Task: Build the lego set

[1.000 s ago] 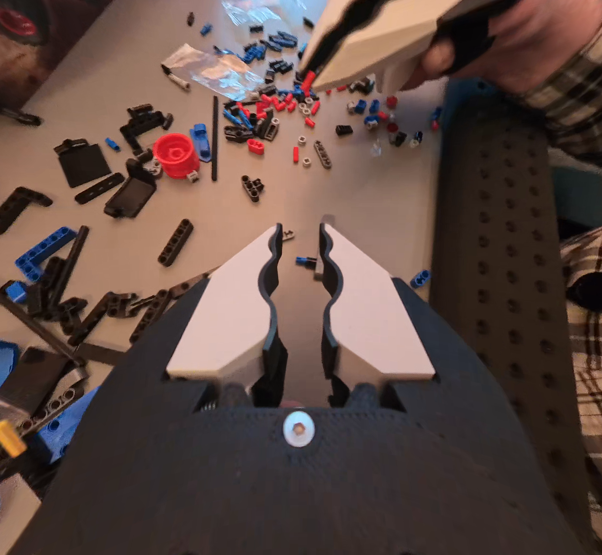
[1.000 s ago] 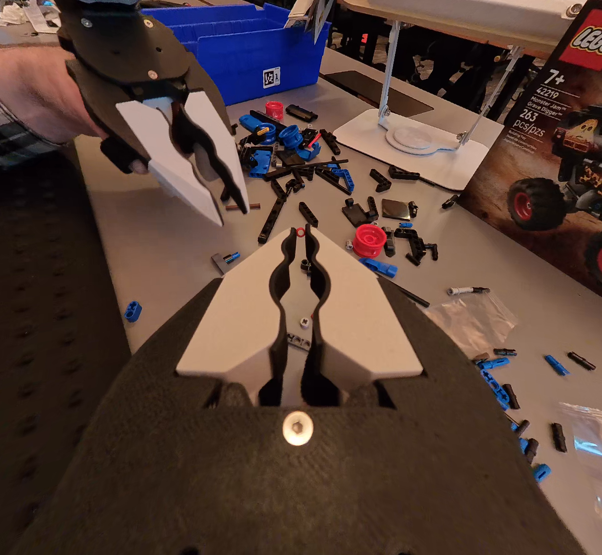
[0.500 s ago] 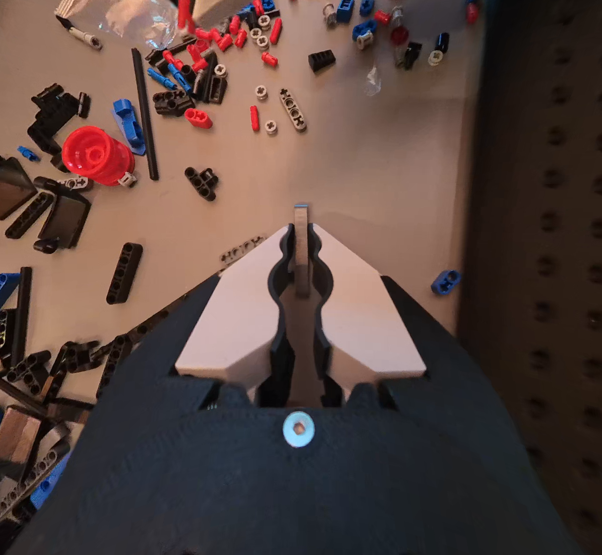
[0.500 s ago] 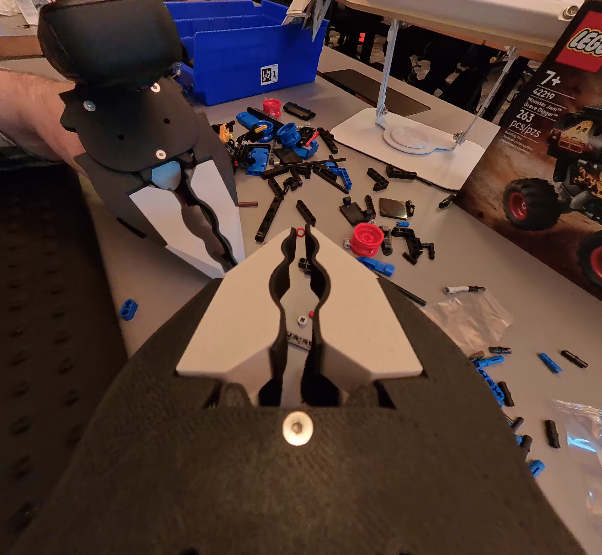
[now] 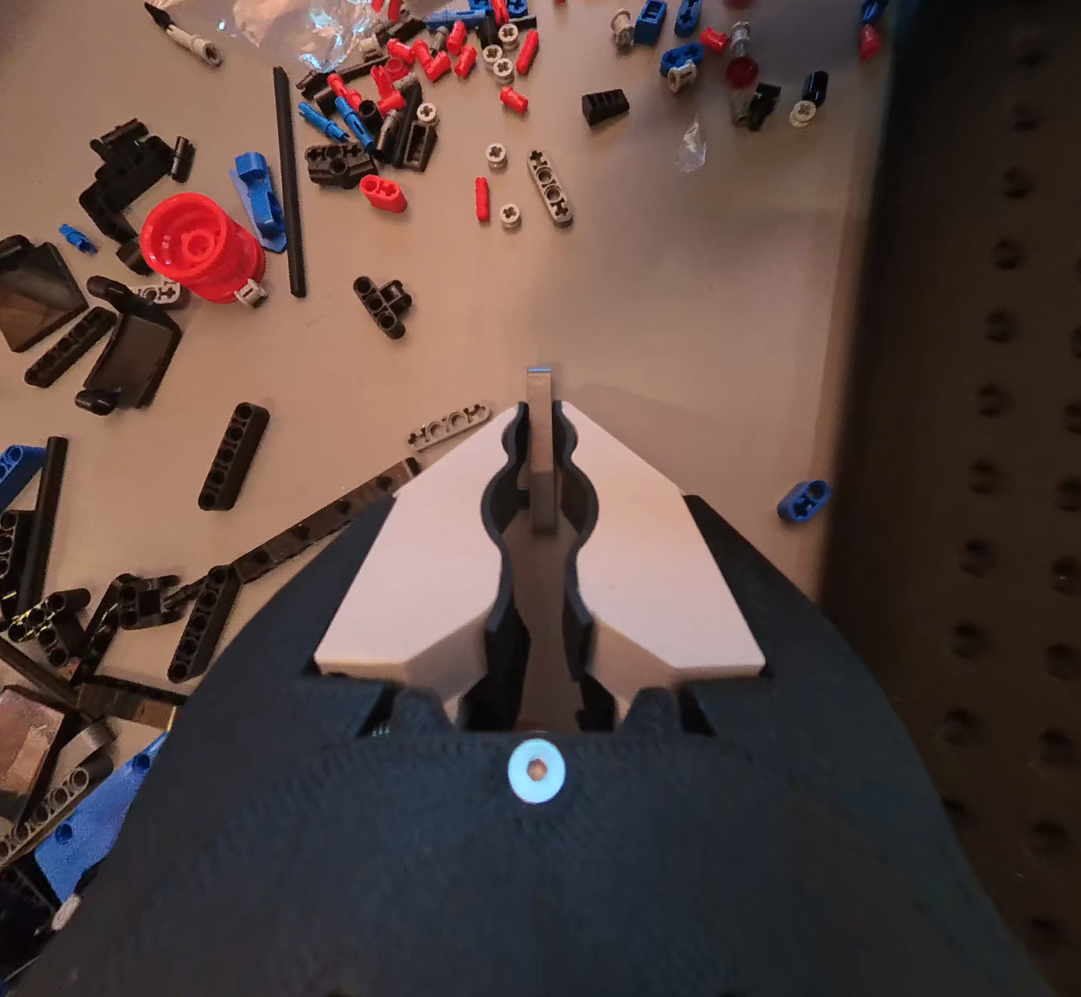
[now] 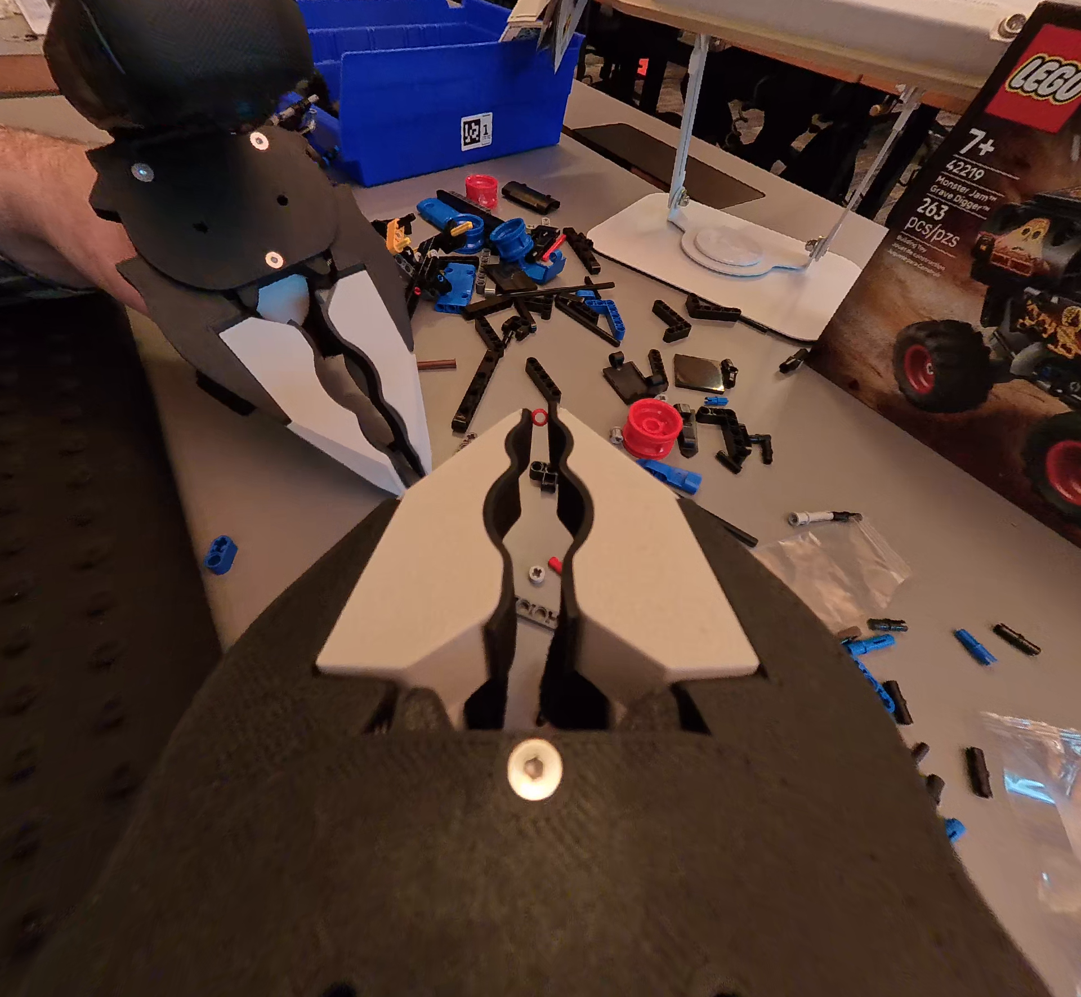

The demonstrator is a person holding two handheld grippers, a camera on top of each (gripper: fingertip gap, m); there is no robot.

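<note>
The left tool [image 5: 539, 413] is clamping a thin grey beam [image 5: 539, 442] edge-on above the desk [image 5: 672, 296], while the right tool [image 6: 541, 419] is pinching a small red pin [image 6: 539, 417] at its tips; both parts are judged light, rigid and slippery, best gripped across flat faces.

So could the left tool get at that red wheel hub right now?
Probably not yet. The left tool is shut on a grey flat piece, so it has no free grip. The path to the red wheel hub looks open, apart from loose pieces around it.
</note>
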